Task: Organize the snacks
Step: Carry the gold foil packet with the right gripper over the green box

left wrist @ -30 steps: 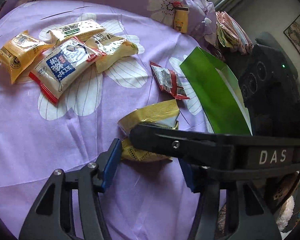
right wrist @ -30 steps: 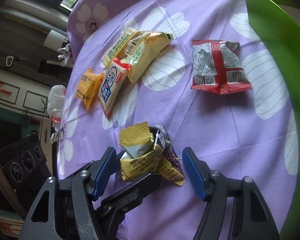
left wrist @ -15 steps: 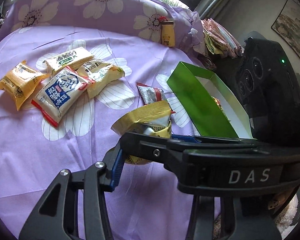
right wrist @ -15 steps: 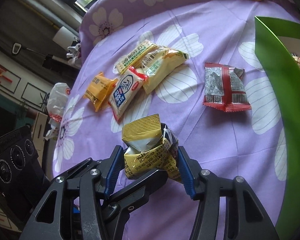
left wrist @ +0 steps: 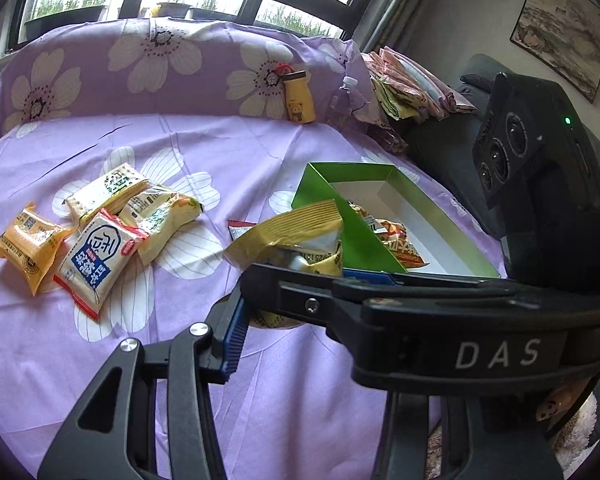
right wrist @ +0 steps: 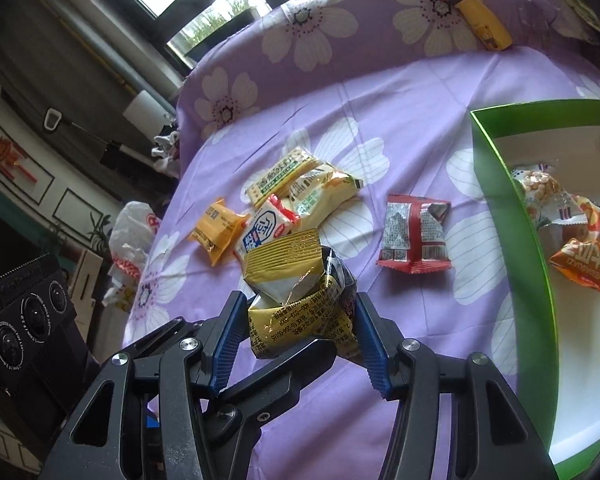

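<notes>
Snack packet (right wrist: 296, 300), yellow, open-jawed a second ago, is now clamped in the right hand-held gripper (right wrist: 300, 326) and lifted off the purple bed (right wrist: 400, 92), beside the green box (right wrist: 500, 184); transfer comes next. Left hand-held gripper (left wrist: 300, 320): width cannot be told

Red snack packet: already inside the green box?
No. The red snack packet lies on the purple cloth, outside the green box, left of its wall.

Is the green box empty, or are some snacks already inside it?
Not empty: the green box already holds some snack packets near one end; the rest is bare.
</notes>
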Available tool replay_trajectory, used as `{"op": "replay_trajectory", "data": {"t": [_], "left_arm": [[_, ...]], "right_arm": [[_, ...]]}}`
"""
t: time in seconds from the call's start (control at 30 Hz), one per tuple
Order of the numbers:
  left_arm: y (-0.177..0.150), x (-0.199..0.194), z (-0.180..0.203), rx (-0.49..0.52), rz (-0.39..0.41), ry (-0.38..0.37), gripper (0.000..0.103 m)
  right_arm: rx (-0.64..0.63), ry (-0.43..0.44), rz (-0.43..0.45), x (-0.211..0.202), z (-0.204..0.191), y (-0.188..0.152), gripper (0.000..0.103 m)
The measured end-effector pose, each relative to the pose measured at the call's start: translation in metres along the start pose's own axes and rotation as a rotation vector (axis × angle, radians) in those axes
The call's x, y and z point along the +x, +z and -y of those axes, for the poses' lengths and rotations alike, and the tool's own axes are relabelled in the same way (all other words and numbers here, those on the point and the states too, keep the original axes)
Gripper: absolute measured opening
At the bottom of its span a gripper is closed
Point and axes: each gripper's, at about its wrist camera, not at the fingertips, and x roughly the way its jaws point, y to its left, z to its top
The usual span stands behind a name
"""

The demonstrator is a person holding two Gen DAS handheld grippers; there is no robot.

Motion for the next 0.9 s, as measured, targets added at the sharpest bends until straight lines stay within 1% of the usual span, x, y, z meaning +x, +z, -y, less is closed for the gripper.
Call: {"op": "replay_trajectory", "data": {"t": [0.27, 0.67, 0.77, 0.9], "left_arm": [[0.018, 0.014, 0.031, 0.082, 0.012, -0.04, 0.045], [0.031, 0.042, 0.065, 0.12, 0.013, -0.104, 0.045], [0.036, 0.047, 0.077, 0.133, 0.025, -0.128, 0.045], [0.041, 0.056, 0.097, 0.168, 0.023, -0.162, 0.045]], "right_arm": [[0.039, -0.022, 0.084, -0.033, 0.023, 0.009, 0.057], [0.095, -0.079, 0.14, -0.062, 0.061, 0.015, 0.057], [0.119, -0.066, 0.171, -0.075, 0.072, 0.016, 0.057], [0.144, -0.086, 0.226, -0.095, 0.087, 0.015, 0.057]]}}
